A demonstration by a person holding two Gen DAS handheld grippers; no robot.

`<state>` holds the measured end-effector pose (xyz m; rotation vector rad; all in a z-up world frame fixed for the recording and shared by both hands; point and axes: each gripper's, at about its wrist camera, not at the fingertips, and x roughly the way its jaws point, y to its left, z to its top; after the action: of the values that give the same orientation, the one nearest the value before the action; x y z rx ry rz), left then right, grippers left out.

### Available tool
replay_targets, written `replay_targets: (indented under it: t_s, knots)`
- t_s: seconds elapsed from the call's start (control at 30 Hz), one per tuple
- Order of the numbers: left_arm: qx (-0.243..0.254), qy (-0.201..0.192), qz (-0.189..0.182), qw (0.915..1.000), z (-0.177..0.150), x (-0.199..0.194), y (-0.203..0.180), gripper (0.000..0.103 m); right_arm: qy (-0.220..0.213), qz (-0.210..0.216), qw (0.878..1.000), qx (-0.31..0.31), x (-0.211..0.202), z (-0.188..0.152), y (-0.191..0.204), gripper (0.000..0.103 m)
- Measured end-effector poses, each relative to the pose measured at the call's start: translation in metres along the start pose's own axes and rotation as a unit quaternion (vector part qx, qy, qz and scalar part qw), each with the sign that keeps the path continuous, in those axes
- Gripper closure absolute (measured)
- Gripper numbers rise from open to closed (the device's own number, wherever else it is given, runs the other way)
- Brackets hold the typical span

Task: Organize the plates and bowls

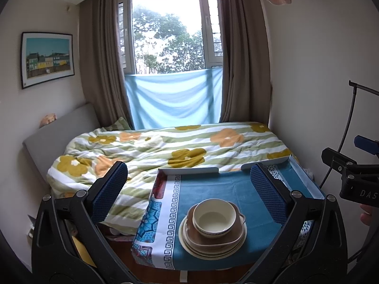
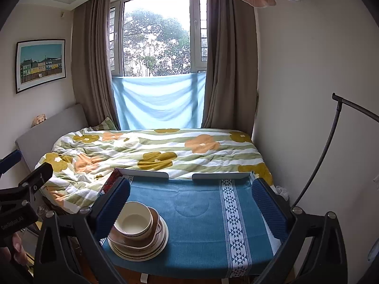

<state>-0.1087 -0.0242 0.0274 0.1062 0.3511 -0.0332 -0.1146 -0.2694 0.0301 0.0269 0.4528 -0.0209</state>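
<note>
Both tools are held back from the work with nothing between their fingers. The left tool (image 1: 187, 196) stands wide apart, its blue pads at lower left and lower right of the left wrist view. The right tool (image 2: 189, 203) is equally wide in its own view.

The crockery already sits in one pile near the front edge of the desk (image 1: 236, 187), which is covered by a blue patterned cloth (image 2: 201, 236). A cream bowl (image 1: 214, 217) is on top, nested in a brown dish (image 1: 233, 233), which rests on a few cream plates (image 1: 189, 243). In the left wrist view the pile sits low in the frame, between the two fingers but nearer the camera than their tips. In the right wrist view the pile (image 2: 138, 232) lies at lower left, just behind the left finger, which hides part of the bowl's rim.

Judged from this, the stacking looks finished or nearly so, or else the pile waits to be taken apart; the frames do not settle which. If a further move is due, it calls for lowering one tool over the bowl's rim and closing gently, since the pile could shift on the cloth.

Beyond the desk's raised back rail (image 1: 189, 170) lies a bed with a flowered quilt (image 2: 165, 151). Beyond that is a window (image 2: 156, 35), half covered by a pale blue sheet.
</note>
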Motion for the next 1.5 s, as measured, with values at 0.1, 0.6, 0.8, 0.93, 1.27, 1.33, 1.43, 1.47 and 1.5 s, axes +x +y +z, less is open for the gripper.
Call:
replay_targets:
  t_s: [0.1, 0.6, 0.8, 0.93, 1.27, 1.33, 1.43, 1.47, 1.5]
  knots:
    - [-0.003, 0.000, -0.001, 1.0000, -0.0011, -0.0014, 0.0004, 0.000, 0.000, 0.000, 1.000, -0.003, 0.0003, -0.0004, 0.0011, 0.001]
    - [-0.004, 0.005, -0.003, 1.0000, -0.0058, 0.0010, 0.0007, 0.000, 0.005, -0.009, 1.000, 0.001, 0.0002, -0.0008, -0.0005, 0.001]
    - [-0.005, 0.006, -0.002, 1.0000, -0.0064, 0.0014, 0.0015, 0.000, 0.003, -0.011, 1.000, 0.003, -0.0011, -0.0004, -0.0003, 0.001]
    - [-0.005, 0.006, -0.001, 1.0000, -0.0073, 0.0014, 0.0026, 0.000, 0.003, -0.010, 1.000, 0.003, -0.0008, -0.0004, -0.0001, 0.001]
    - [-0.004, 0.001, 0.003, 1.0000, -0.0061, 0.0001, 0.0058, 0.000, 0.004, -0.010, 1.000, 0.003, 0.0000, 0.0007, 0.0014, 0.001]
    - [-0.004, -0.001, 0.003, 1.0000, -0.0057, 0.0003, 0.0070, 0.000, 0.004, -0.011, 1.000, 0.003, 0.0000, 0.0006, 0.0015, 0.001]
    - [-0.003, -0.002, 0.010, 0.9999, -0.0061, 0.0014, 0.0076, 0.000, 0.004, -0.010, 1.000, 0.002, 0.0011, 0.0008, 0.0023, 0.001]
    - [-0.002, -0.002, 0.011, 0.9999, -0.0064, 0.0020, 0.0080, 0.000, 0.005, -0.009, 1.000, 0.002, 0.0020, 0.0008, 0.0032, 0.001]
    - [-0.001, -0.004, 0.012, 0.9999, -0.0073, 0.0018, 0.0086, 0.000, 0.005, -0.008, 1.000, 0.001, 0.0027, 0.0009, 0.0043, 0.001]
